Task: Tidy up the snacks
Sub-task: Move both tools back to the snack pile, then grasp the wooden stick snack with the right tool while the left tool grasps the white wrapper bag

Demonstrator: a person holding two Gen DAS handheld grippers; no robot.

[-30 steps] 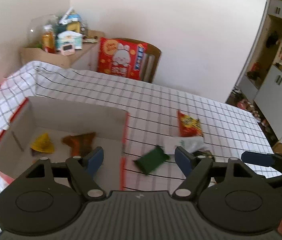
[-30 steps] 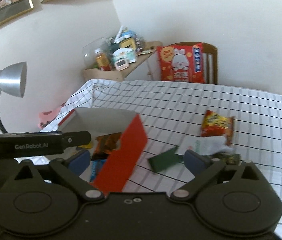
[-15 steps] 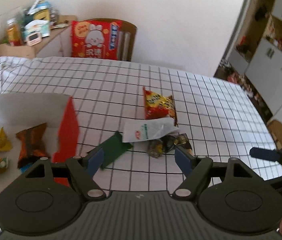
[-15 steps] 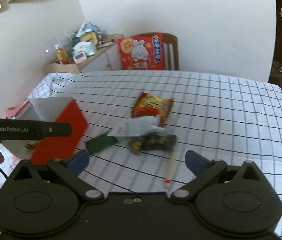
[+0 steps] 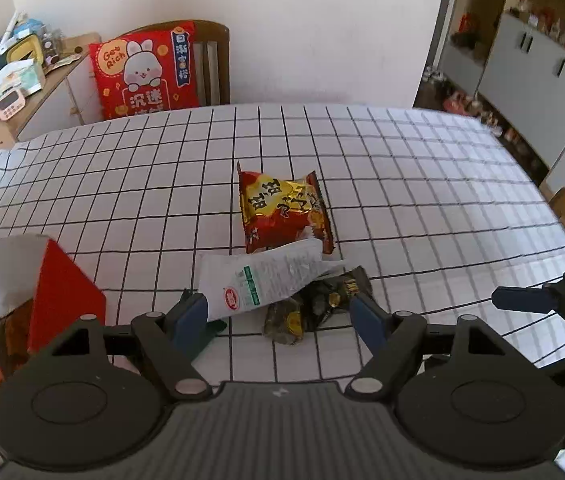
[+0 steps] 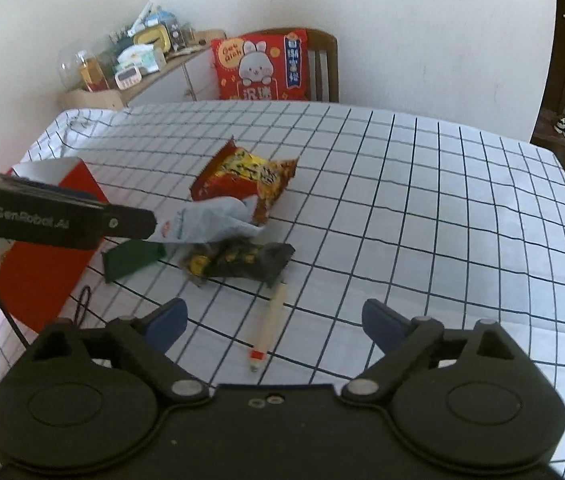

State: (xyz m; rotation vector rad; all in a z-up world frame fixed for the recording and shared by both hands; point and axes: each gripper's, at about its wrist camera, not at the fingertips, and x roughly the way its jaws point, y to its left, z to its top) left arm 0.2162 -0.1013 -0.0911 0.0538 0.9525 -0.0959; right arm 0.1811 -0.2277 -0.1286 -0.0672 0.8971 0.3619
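The crinkly white plastic snack packet (image 5: 260, 282) looked light and slippery, best pinched at its flat edge; left gripper (image 5: 278, 314) hung wide, empty; right gripper (image 6: 272, 320), empty, had just been narrowing

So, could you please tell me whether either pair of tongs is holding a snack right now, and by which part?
Nothing is held: the left tongs and right tongs are both open above the snacks.

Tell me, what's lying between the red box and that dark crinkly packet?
In the right wrist view, a green packet lies between the red box and the dark packet, partly under a white packet.
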